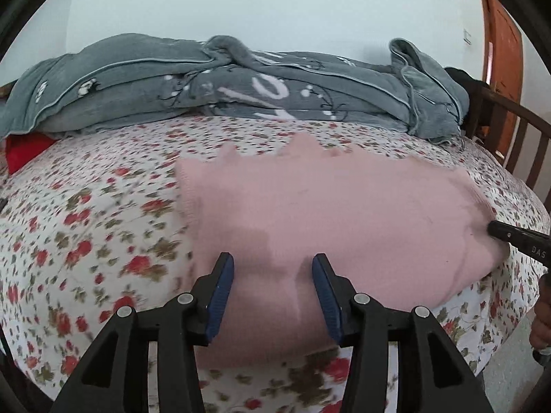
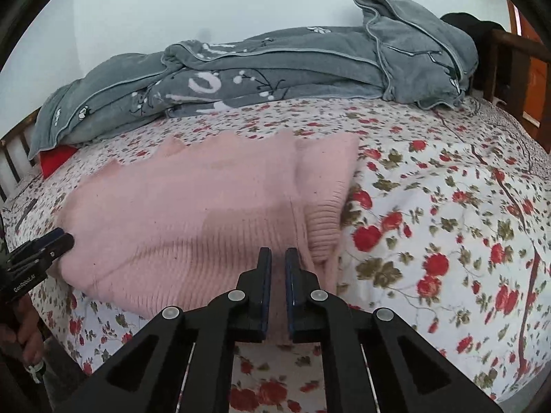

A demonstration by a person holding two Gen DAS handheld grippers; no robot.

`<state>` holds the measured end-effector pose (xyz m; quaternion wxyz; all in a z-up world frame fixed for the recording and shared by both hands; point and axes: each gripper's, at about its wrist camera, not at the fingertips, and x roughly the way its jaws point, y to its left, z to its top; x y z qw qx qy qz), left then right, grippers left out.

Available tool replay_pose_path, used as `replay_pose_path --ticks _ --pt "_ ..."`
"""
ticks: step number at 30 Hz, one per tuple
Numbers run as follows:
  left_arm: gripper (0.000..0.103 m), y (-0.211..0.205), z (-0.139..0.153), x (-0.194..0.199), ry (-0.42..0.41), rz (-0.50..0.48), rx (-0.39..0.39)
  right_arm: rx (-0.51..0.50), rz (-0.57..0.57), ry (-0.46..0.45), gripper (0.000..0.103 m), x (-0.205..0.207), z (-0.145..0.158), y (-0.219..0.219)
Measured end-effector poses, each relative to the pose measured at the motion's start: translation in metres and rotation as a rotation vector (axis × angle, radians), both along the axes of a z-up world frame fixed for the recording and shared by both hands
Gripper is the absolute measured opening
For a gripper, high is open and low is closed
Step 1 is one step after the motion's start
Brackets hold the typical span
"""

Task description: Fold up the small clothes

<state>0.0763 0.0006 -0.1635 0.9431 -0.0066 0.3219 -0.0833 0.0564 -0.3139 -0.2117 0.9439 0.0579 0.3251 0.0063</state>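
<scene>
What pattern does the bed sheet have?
The sheet is white with red flowers and green leaves; the right wrist view shows it best.

The left gripper (image 1: 273,275) has its two fingers wide apart, both pointing forward and slightly down. The right gripper (image 2: 278,265) has its fingers almost together, with only a narrow gap between the blue pads (image 2: 266,275). Nothing sits between either pair.

A floral bedsheet (image 1: 86,234) covers the bed; a grey blanket (image 1: 241,86) lies against the pale wall (image 1: 275,7). Perhaps a wooden door (image 1: 502,44) stands beside.
</scene>
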Motion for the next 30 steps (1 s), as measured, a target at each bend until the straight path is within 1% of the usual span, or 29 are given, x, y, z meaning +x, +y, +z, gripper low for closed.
replay_pose_path --ticks 2,4,7,8,9,10,11,14,19,21,24,26,27,28,29,30 --pt "0.046 0.008 -0.001 -0.002 0.005 0.003 -0.023 -0.020 -0.009 0.002 0.006 0.000 0.002 0.003" --pt "0.046 0.014 -0.001 -0.004 0.007 0.004 -0.029 -0.051 -0.024 0.000 0.006 -0.001 0.006 0.007" --pt "0.046 0.029 -0.006 -0.006 0.019 0.058 0.000 -0.064 -0.035 0.002 0.006 -0.001 0.013 0.008" --pt "0.049 0.039 -0.009 -0.004 0.038 0.069 -0.019 -0.068 -0.042 -0.001 0.006 -0.001 0.016 0.008" --pt "0.049 0.047 -0.011 -0.005 0.046 0.071 -0.049 -0.072 -0.051 -0.007 0.008 -0.002 0.020 0.008" --pt "0.049 0.055 -0.012 -0.006 0.054 0.073 -0.085 -0.073 -0.057 -0.013 0.010 -0.002 0.023 0.008" --pt "0.050 0.066 -0.013 -0.007 0.067 0.072 -0.140 -0.074 -0.063 -0.020 0.011 -0.001 0.027 0.007" --pt "0.050 0.081 -0.013 -0.009 0.087 0.057 -0.223 -0.072 -0.059 -0.029 0.011 0.005 0.034 0.009" --pt "0.049 0.087 -0.011 -0.005 0.103 0.033 -0.294 -0.040 -0.025 -0.056 0.011 0.027 0.046 0.023" --pt "0.048 0.090 -0.011 -0.001 0.116 0.030 -0.332 -0.037 -0.009 -0.071 0.016 0.037 0.047 0.031" --pt "0.048 0.096 -0.011 0.004 0.132 0.026 -0.399 -0.024 0.004 -0.070 0.020 0.053 0.041 0.036" --pt "0.048 0.100 -0.010 0.007 0.136 0.021 -0.438 0.006 -0.028 -0.033 0.019 0.066 0.029 0.029" --pt "0.048 0.100 -0.009 0.009 0.137 0.018 -0.447 0.031 -0.053 0.000 0.014 0.073 0.021 0.021" --pt "0.048 0.101 -0.008 0.012 0.139 0.015 -0.454 0.058 -0.060 0.012 0.010 0.076 0.017 0.014" --pt "0.048 0.100 -0.007 0.015 0.143 0.009 -0.456 0.083 -0.065 0.010 0.003 0.075 0.015 0.007" --pt "0.048 0.099 -0.006 0.018 0.147 0.002 -0.452 0.118 -0.065 0.001 0.002 0.072 0.016 -0.001"
